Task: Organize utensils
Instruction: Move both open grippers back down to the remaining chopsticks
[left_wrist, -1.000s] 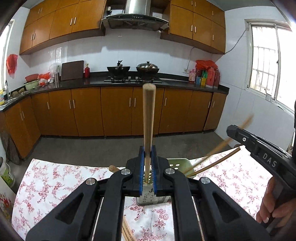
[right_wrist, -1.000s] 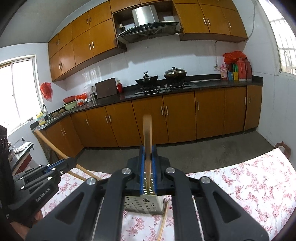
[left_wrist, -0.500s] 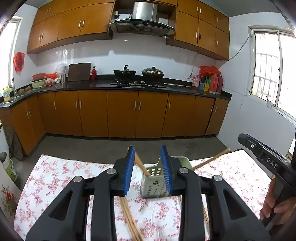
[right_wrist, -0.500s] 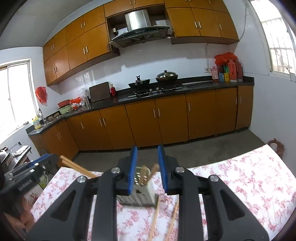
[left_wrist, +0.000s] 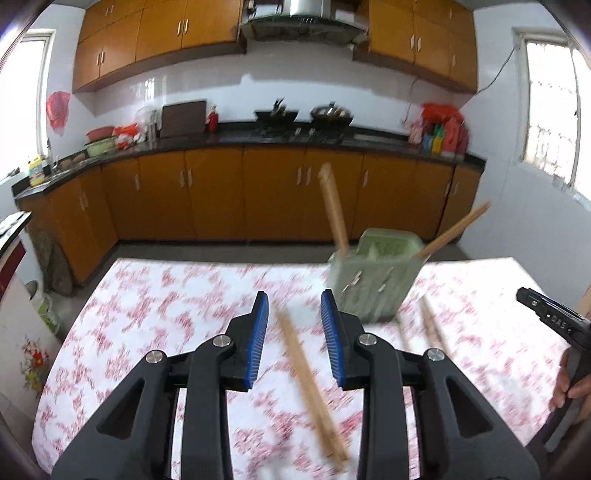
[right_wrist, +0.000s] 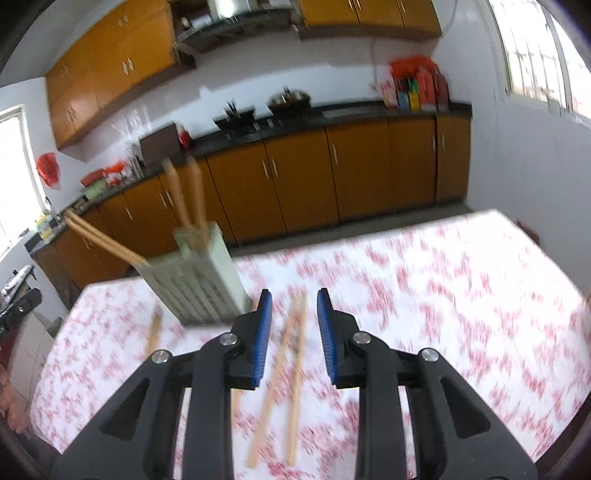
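Note:
A pale green slotted holder (left_wrist: 373, 277) (right_wrist: 199, 280) stands on the flowered tablecloth with several wooden chopsticks (left_wrist: 334, 210) (right_wrist: 184, 199) leaning out of it. My left gripper (left_wrist: 293, 295) is open, low over the cloth just left of the holder. A loose chopstick pair (left_wrist: 310, 387) lies under the gap between its fingers, not touched. My right gripper (right_wrist: 293, 293) is open too, just right of the holder, above two loose chopsticks (right_wrist: 291, 343) on the cloth. Both views are blurred by motion.
More loose chopsticks (left_wrist: 428, 325) lie in front of the holder, one (right_wrist: 153, 328) on its far side in the right wrist view. A hand (left_wrist: 569, 384) holds the right gripper's body (left_wrist: 550, 314) at the edge. The table (right_wrist: 480, 295) ends just behind the holder; kitchen cabinets lie beyond.
Both grippers were shut on upright chopsticks over the holder. They opened, the chopsticks stayed in the holder, and both grippers came down toward loose chopsticks on the cloth, one each side of the holder.

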